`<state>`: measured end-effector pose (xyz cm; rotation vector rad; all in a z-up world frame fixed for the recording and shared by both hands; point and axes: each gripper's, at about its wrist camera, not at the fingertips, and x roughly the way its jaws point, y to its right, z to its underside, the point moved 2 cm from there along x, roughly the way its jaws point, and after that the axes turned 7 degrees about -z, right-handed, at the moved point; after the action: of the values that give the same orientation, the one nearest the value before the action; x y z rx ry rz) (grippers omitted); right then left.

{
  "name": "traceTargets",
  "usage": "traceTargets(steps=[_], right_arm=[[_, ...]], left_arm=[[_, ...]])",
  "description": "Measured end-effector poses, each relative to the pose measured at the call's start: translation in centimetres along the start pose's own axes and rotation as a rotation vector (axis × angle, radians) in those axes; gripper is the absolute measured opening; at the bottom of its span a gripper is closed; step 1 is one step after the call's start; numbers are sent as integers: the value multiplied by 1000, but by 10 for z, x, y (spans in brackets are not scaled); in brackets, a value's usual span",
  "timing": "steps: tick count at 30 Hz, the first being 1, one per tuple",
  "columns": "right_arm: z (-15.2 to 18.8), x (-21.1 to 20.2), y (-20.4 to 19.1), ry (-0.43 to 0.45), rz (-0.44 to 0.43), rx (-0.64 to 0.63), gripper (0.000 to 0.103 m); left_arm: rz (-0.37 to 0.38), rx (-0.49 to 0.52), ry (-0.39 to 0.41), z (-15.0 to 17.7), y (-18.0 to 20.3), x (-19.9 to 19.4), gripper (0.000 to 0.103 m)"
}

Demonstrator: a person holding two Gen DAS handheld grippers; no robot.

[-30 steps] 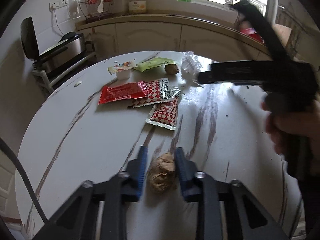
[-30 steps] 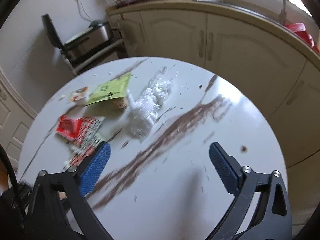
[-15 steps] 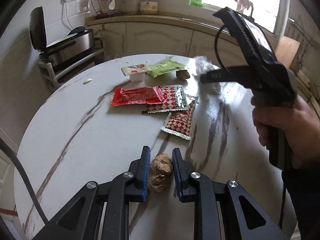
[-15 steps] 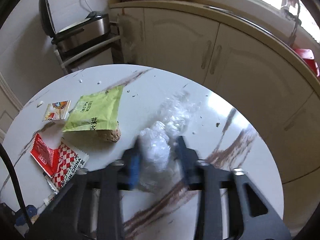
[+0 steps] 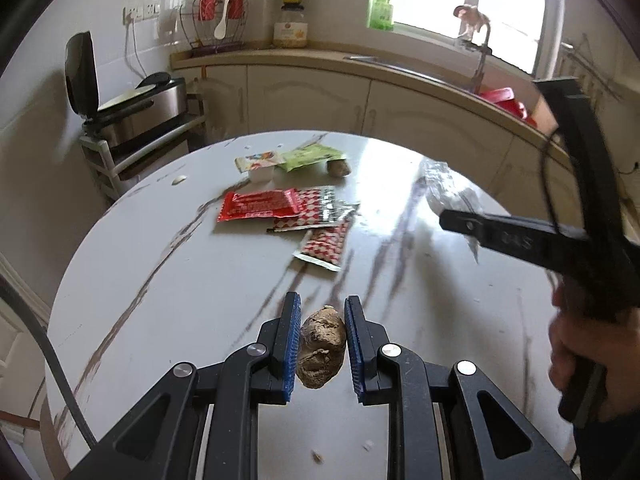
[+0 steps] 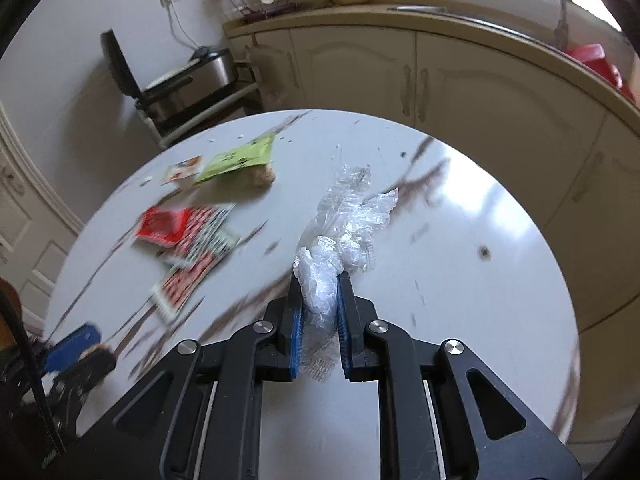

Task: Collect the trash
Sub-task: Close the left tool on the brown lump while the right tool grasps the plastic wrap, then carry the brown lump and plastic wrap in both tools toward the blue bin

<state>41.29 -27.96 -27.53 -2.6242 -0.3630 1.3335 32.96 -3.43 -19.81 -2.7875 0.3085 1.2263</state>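
Observation:
My left gripper is shut on a brown lump of trash and holds it above the round white marble table. My right gripper is shut on a crumpled clear plastic wrap, lifted off the table; the wrap also shows in the left wrist view. On the table lie a red wrapper, red-and-white checked packets, a green packet, a small colourful cup and another brown lump.
Cream kitchen cabinets curve behind the table. An open grill appliance stands on a rack at the left. A sink with a red basin is at the right, under the window.
My right gripper closed on the clear plastic wrap and lifted it. My left gripper closed on the brown lump and raised it off the table.

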Motion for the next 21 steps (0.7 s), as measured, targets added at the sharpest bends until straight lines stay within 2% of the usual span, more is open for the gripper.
traceTargets(steps=[11,15,21], right_arm=[[48,-106,-4,110,-136,66,14],[63,-130,1,140,-156,88,14],[93,-161,20,172,-140,131,14]], left_arm=[[58,2,51,21,29,-68,18],[81,5,60,28,39,-86,18],[114,48,74,34,69,-109,18]])
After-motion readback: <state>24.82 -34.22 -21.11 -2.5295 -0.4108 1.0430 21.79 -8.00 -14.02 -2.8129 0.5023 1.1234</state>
